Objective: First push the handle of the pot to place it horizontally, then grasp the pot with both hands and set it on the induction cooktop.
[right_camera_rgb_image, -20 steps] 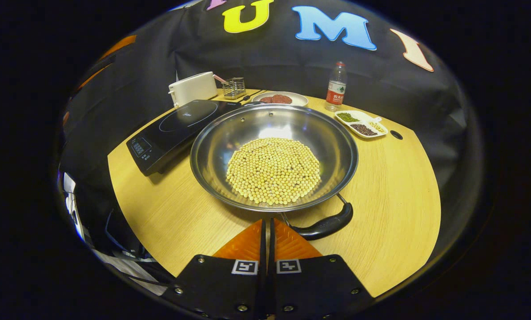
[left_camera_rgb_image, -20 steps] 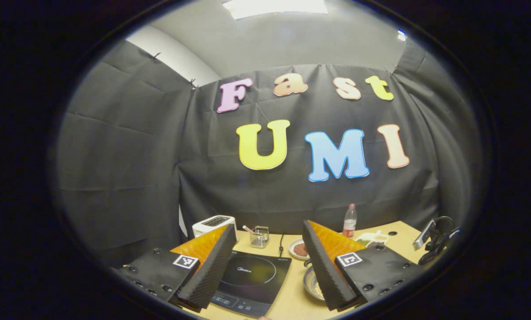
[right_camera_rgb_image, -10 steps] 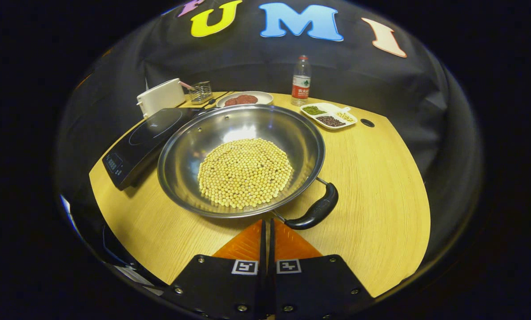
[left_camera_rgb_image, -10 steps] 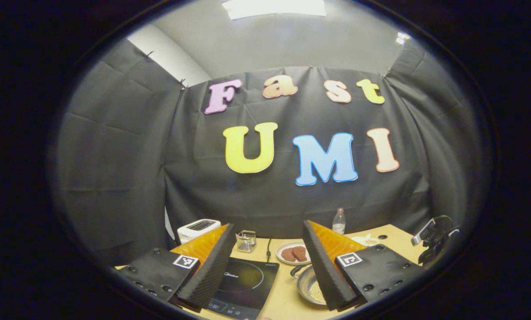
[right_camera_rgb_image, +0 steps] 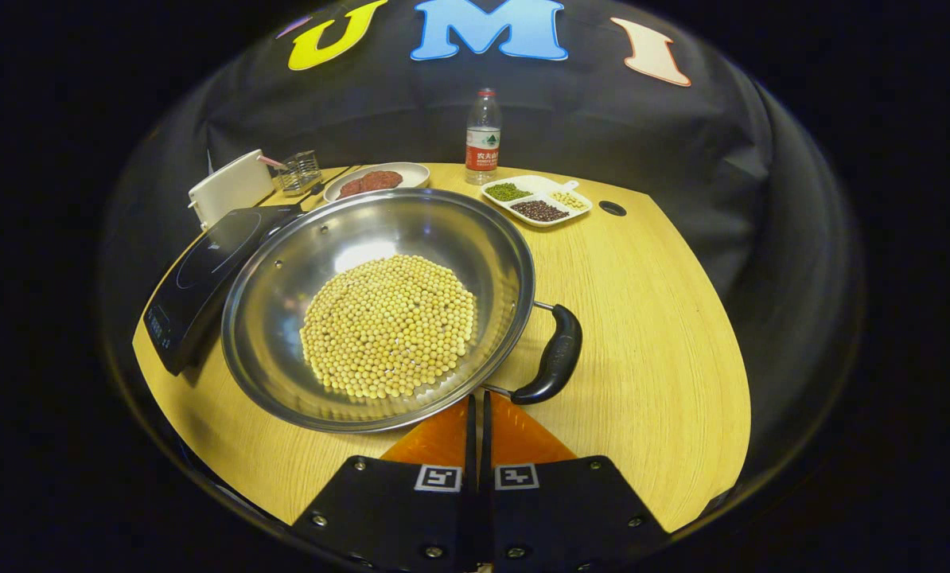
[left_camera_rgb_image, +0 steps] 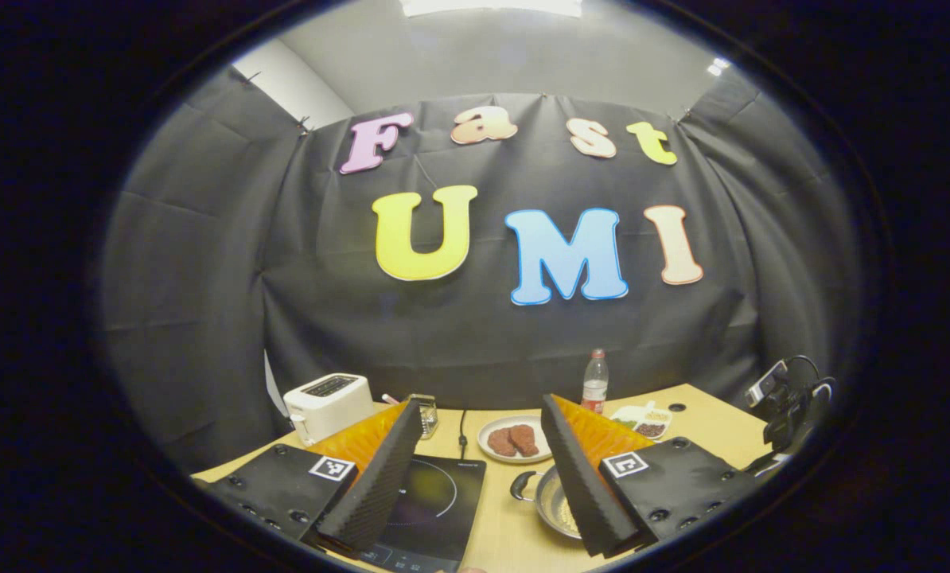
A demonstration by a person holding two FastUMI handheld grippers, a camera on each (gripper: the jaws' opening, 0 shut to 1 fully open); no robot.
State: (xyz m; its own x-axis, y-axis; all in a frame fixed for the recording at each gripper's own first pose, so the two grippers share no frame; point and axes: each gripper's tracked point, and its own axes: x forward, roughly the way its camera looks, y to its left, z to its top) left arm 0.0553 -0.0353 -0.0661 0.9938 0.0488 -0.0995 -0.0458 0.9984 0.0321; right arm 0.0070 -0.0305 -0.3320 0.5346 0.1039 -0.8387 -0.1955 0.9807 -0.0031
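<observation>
Pot point(right_camera_rgb_image: 379, 306): wide steel pan holding a flat bed of pale soybeans point(right_camera_rgb_image: 389, 325), resting on the wooden table point(right_camera_rgb_image: 650, 350), its left rim just beside the induction cooktop point(right_camera_rgb_image: 204, 270) and not on it.

Near handle point(right_camera_rgb_image: 550, 356): black, on the pot's right side. Half a second ago it sat lower and angled toward my right gripper point(right_camera_rgb_image: 479, 410); a second ago lower still, almost in front of my fingertips. It now stands nearly level with the pot's middle, so I judge the swing close to done. Part of the shift may be my own camera turning; I cannot separate the two.

Far handle point(left_camera_rgb_image: 523, 484): seen from my left gripper view, on the cooktop side of the pot.

Right gripper: fingers pressed together with nothing between them, tips just at the pot's near rim, beside the handle's lower end.

Left gripper point(left_camera_rgb_image: 483, 477): fingers spread wide, holding nothing, raised above the table. Its view has dropped over the last second, bringing more of the cooktop and the pot's edge into sight.

Next, as I judge: open the right one, take both handles.

Surroundings: plate of meat point(right_camera_rgb_image: 375, 180), water bottle point(right_camera_rgb_image: 483, 137), divided dish point(right_camera_rgb_image: 535, 200), white toaster point(right_camera_rgb_image: 232, 187), wire holder point(right_camera_rgb_image: 298, 172).
</observation>
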